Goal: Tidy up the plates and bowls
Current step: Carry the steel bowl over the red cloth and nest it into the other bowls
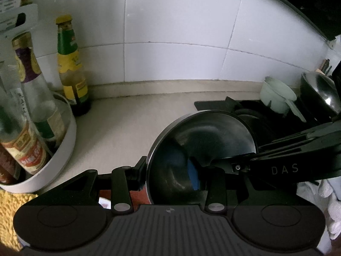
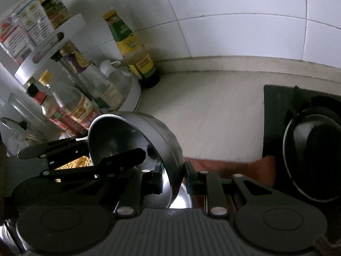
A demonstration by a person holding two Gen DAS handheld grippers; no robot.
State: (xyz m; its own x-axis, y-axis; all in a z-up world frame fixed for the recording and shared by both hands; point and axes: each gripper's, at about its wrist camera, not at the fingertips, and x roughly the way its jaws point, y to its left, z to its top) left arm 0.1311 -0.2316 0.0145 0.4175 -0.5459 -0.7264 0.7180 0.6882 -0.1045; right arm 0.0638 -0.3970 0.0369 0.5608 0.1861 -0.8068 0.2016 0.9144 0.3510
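Steel bowl (image 1: 200, 149), tilted on edge above the pale desk (image 1: 119, 128), is pinched at its rim by both grippers: the left gripper (image 1: 170, 175) clamps the near edge, the right gripper (image 2: 173, 178) is shut on the opposite rim. It looks light, rigid and slippery, so the rim is the surest hold. Sauce bottles (image 1: 72, 64) stand left of the bowl, a black rack (image 1: 277, 111) right.
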